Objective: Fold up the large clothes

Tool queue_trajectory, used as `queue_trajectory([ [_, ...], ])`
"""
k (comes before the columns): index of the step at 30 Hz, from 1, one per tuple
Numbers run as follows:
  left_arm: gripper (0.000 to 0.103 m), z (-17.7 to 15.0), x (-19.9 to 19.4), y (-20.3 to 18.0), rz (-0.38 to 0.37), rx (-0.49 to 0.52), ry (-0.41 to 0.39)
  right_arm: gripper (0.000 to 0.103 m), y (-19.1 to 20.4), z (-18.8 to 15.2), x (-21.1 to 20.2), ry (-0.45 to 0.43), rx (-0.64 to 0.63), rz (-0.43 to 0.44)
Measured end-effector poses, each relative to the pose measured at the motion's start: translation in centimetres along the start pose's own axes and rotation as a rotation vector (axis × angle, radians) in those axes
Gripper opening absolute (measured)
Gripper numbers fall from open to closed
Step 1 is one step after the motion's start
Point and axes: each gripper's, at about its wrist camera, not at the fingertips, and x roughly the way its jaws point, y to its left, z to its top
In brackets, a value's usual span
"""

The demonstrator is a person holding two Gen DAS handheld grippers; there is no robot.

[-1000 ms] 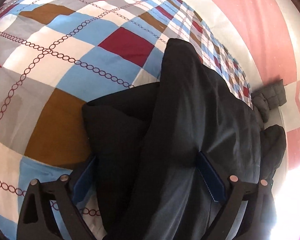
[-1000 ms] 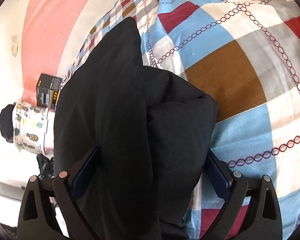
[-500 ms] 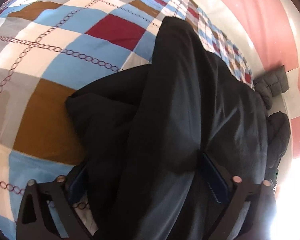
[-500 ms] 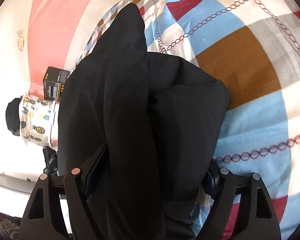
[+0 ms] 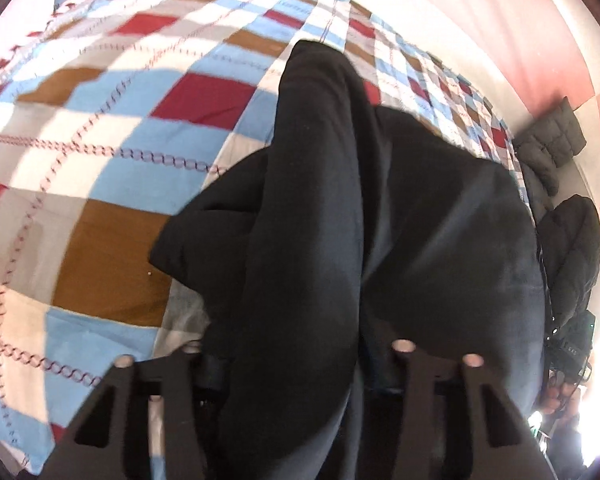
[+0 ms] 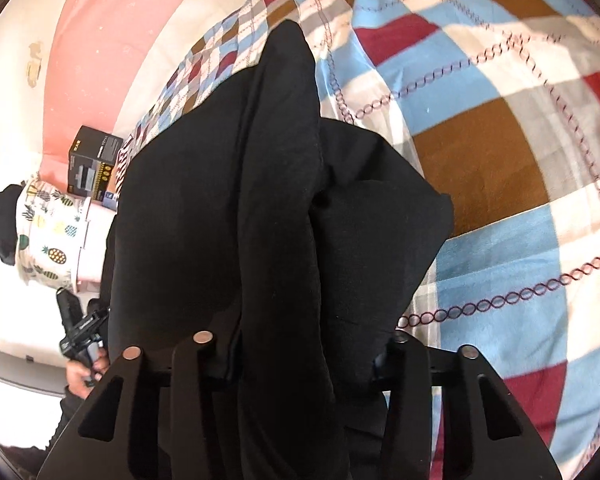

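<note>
A large black garment point(image 5: 324, 216) lies bunched on a checked bedspread point(image 5: 112, 152), with one long fold running away from me. My left gripper point(image 5: 300, 364) is closed on a thick fold of it, and the cloth hides the pads. In the right wrist view the same black garment point(image 6: 268, 208) fills the middle. My right gripper point(image 6: 300, 360) is closed on another fold of it. The cloth rises from the bed into both grippers.
The bedspread point(image 6: 500, 168) stretches away on the outer side of each view. A grey puffer jacket point(image 5: 552, 144) and a black one point(image 5: 572, 256) lie past the bed's edge. A black box point(image 6: 92, 164) and a pineapple-print cloth point(image 6: 48, 236) are by the pink wall.
Both grippers have narrowed from wide open to closed on folds of the black garment. The cloth has bunched up between the fingers and lifted toward the cameras.
</note>
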Motion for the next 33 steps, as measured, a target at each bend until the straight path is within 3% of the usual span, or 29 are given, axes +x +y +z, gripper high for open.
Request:
queue_trajectory([
  [6,0.032,0.3,-5.0,-1.7,-0.048,0.038,-0.09,0.037,3.2,-0.1,-3.1,-0.072,-0.064,-0.006],
  [15,0.031,1.6,-9.9,-3.3,-0.119,0.077,-0.179,0.037,7.9,-0.6,-6.5,-0.129,-0.163,0.016],
  [25,0.031,2.7,-11.6,-3.3,-0.127,0.097,-0.218,0.037,11.1,-0.2,-7.6,-0.16,-0.199,0.05],
  [33,0.031,6.0,-12.3,-2.3,-0.113,0.101,-0.251,0.037,14.1,2.2,-5.8,-0.162,-0.233,0.075],
])
